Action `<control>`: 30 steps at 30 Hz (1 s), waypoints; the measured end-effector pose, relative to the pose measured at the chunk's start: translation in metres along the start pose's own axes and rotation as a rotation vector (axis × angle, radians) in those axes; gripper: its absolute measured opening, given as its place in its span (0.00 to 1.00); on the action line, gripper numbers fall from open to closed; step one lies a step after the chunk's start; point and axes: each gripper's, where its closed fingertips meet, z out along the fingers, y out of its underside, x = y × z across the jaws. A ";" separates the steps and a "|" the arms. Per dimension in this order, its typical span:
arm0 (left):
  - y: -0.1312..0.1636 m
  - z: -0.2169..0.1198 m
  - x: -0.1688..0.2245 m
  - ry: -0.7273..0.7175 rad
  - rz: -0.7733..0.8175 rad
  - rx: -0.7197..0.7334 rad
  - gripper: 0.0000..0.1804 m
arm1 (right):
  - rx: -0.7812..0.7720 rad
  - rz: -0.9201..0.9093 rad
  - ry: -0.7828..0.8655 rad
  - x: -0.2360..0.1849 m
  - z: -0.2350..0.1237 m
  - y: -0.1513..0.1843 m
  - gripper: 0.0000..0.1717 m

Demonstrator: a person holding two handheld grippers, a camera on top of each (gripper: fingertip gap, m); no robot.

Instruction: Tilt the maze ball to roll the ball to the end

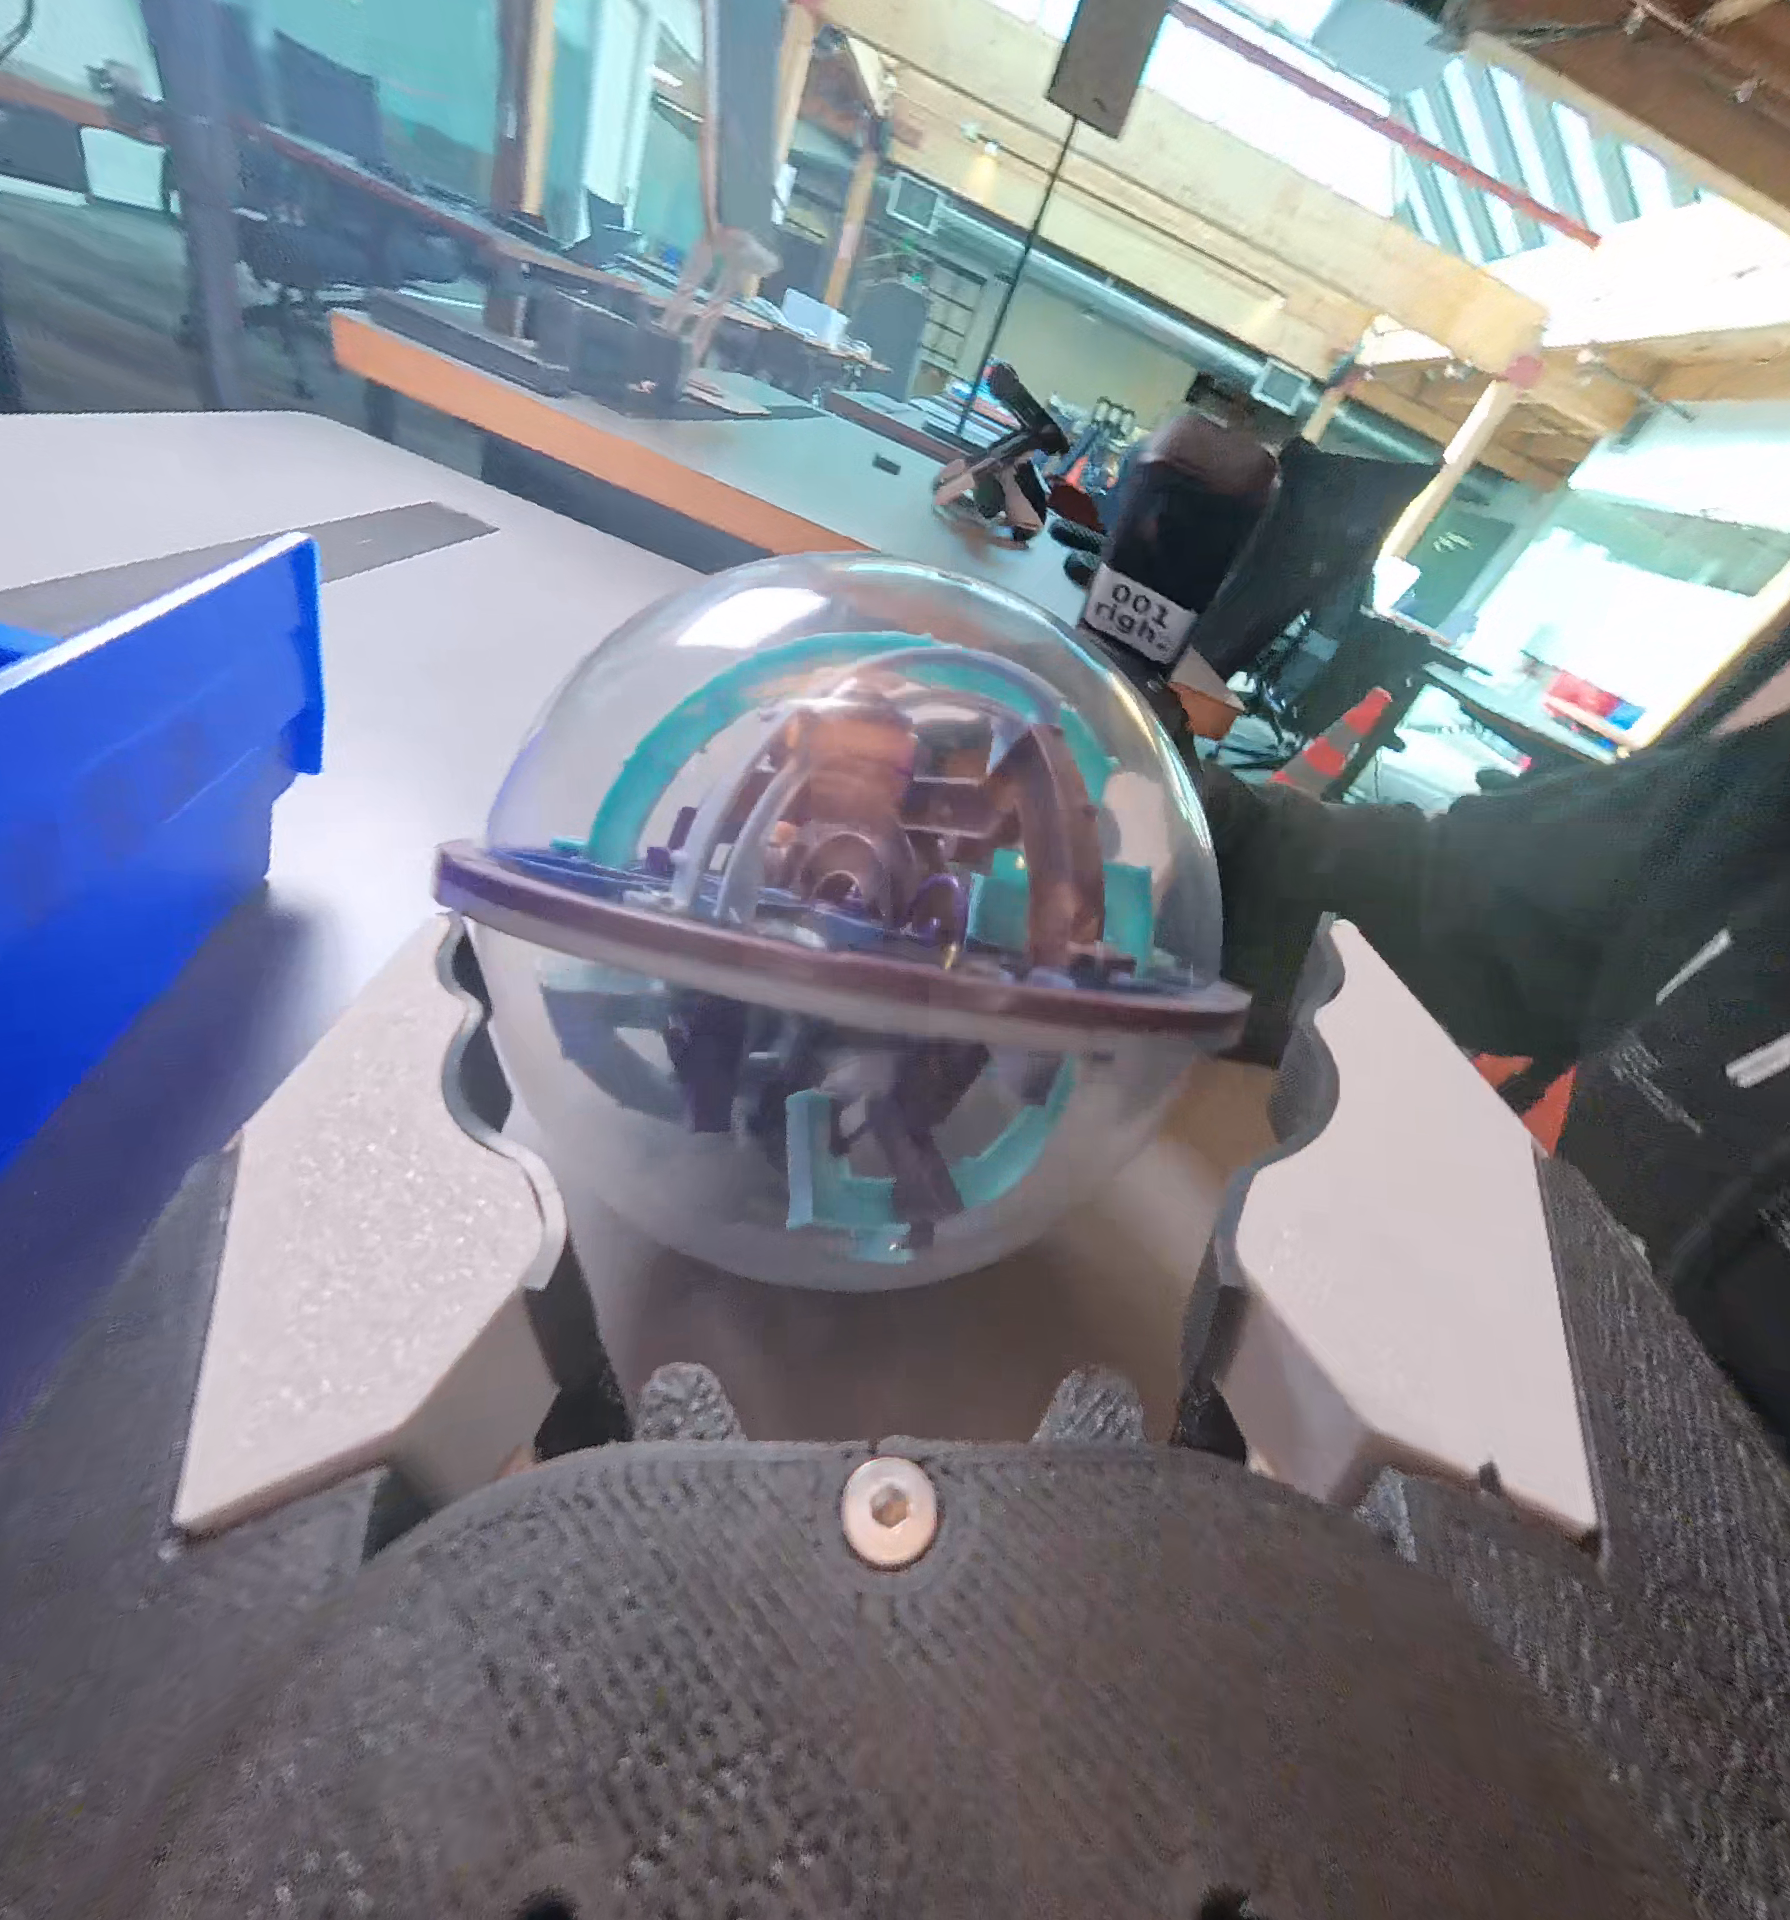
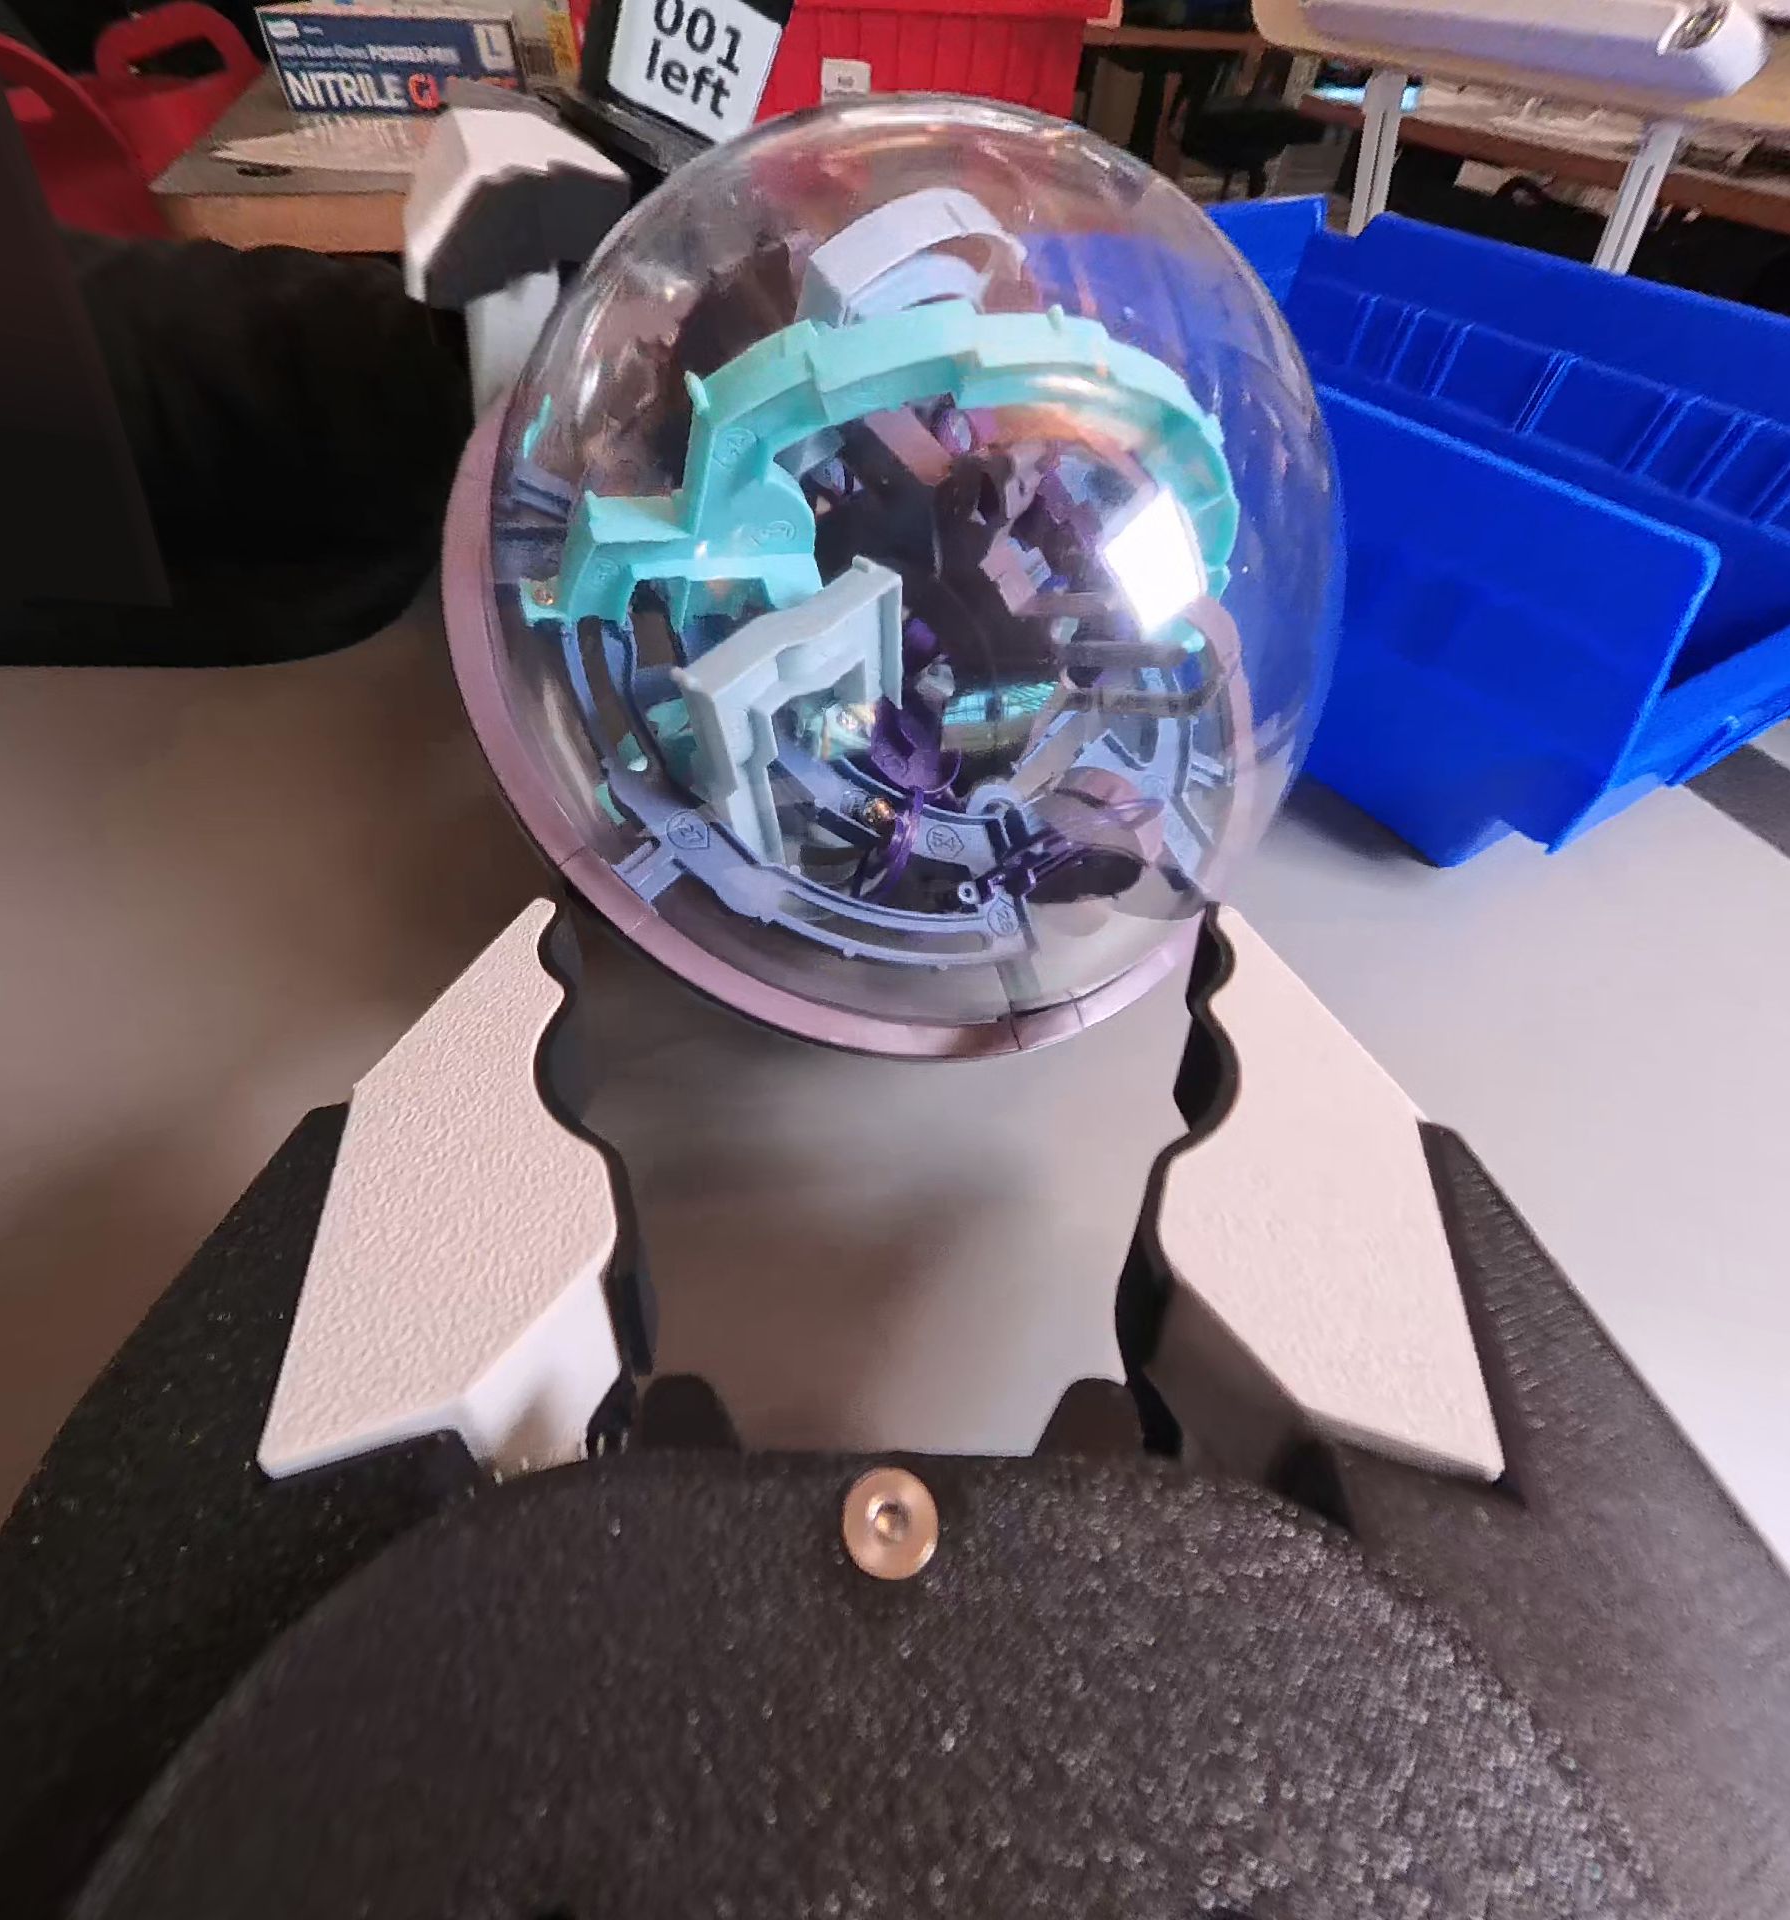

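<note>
The maze ball (image 1: 849, 914) is a clear sphere with a purple rim and teal, grey and purple tracks inside. It sits between the fingers of my left gripper (image 1: 886, 966), whose pads touch its sides. In the right wrist view the maze ball (image 2: 891, 582) is tilted with its upper dome towards the camera. My right gripper (image 2: 883, 935) holds it from the opposite side, fingertips against the lower rim. A small steel ball (image 2: 875, 805) lies on a grey track next to a purple piece. The right gripper (image 1: 1151, 582) shows behind the sphere, the left gripper (image 2: 517, 208) at the upper left.
A blue bin (image 1: 122, 831) stands on the grey table (image 1: 455, 644) left of the ball and also shows in the right wrist view (image 2: 1545, 520). A black-gloved hand (image 1: 1493, 914) is at the right. Benches and clutter lie beyond.
</note>
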 end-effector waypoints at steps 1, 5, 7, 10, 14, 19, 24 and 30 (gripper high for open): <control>0.003 -0.003 0.000 0.002 0.035 -0.019 0.82 | 0.001 0.008 -0.006 0.000 0.000 0.000 0.66; 0.023 -0.005 -0.014 -0.076 0.149 -0.103 0.84 | 0.027 0.065 -0.029 0.000 -0.003 -0.003 0.58; 0.027 0.004 -0.016 -0.112 0.170 -0.113 0.87 | 0.020 0.095 -0.040 0.000 -0.002 -0.002 0.56; 0.020 0.012 -0.016 -0.134 0.161 -0.096 0.87 | -0.039 0.114 -0.038 -0.001 0.000 0.007 0.58; 0.013 0.005 -0.008 -0.062 0.020 -0.058 0.83 | -0.136 0.040 -0.094 -0.015 0.000 0.021 0.48; 0.006 -0.001 -0.006 -0.053 0.008 -0.015 0.82 | -0.132 -0.096 -0.033 -0.005 -0.012 0.020 0.49; -0.002 0.007 -0.010 -0.067 -0.035 0.017 0.80 | 0.073 -0.120 0.024 0.001 -0.015 -0.020 0.67; -0.007 -0.017 -0.006 -0.082 0.120 0.014 0.81 | 0.084 -0.132 0.040 0.002 -0.010 -0.017 0.69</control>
